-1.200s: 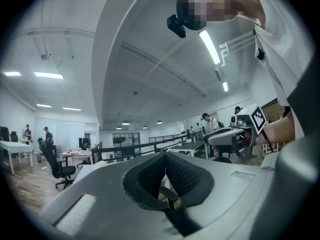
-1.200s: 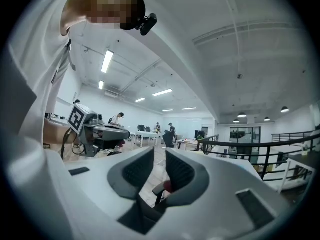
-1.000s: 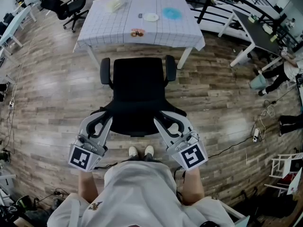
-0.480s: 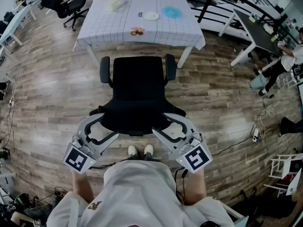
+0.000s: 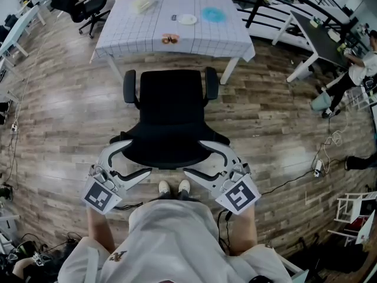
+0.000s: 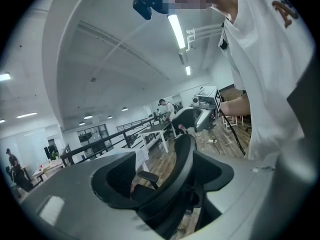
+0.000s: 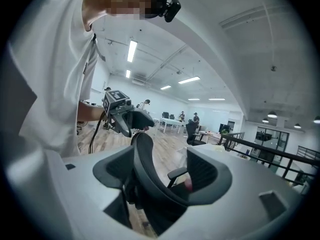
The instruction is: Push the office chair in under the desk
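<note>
Left tool (image 5: 138, 158) and right tool (image 5: 197, 158) are gaping wide, released, jaws just having been opening. Each is straddling 1 side edge of the office chair (image 5: 171, 108) backrest. Chair is standing just before the table (image 5: 118, 34), not yet under it.

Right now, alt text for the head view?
From above, a person stands behind a black office chair facing a cloth-covered desk. The left gripper and right gripper each straddle a side of its backrest, jaws open, having just been opening.
</note>
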The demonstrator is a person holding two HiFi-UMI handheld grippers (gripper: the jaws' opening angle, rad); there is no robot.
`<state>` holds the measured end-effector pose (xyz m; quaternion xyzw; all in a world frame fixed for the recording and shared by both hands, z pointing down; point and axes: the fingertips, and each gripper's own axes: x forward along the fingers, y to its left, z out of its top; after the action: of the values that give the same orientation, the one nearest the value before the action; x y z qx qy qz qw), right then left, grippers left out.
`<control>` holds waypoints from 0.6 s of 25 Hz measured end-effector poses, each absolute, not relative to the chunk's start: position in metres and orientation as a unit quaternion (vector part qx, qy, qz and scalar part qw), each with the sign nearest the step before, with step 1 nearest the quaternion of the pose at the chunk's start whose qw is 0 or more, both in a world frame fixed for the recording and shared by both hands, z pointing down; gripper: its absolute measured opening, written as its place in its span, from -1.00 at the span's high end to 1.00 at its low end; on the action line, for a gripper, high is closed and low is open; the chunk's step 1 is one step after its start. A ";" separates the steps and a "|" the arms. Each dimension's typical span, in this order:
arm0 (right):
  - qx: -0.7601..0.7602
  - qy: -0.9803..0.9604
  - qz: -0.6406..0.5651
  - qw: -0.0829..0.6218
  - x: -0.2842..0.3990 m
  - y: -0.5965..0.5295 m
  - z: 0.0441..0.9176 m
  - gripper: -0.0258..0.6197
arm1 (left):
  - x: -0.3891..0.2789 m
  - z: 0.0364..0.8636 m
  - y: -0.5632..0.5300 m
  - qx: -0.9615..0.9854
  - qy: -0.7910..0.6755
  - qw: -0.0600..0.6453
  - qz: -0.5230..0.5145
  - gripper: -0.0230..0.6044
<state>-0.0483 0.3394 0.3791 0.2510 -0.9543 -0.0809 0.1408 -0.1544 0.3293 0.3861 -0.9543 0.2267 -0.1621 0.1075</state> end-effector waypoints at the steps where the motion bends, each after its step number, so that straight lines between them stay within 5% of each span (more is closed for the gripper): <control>1: 0.246 -0.954 -0.082 0.149 -0.049 0.340 0.382 -0.13 | -0.153 0.388 0.328 -0.954 0.226 0.107 -0.166 -0.22; 15: 0.200 -0.949 -0.109 0.219 -0.067 0.333 0.414 -0.23 | -0.145 0.408 0.325 -0.951 0.201 0.110 -0.206 -0.28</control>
<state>-0.0665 0.3331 0.4138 0.2004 -0.9487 -0.1089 0.2191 -0.1446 0.3250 0.4076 -0.9514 0.2005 -0.2063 0.1102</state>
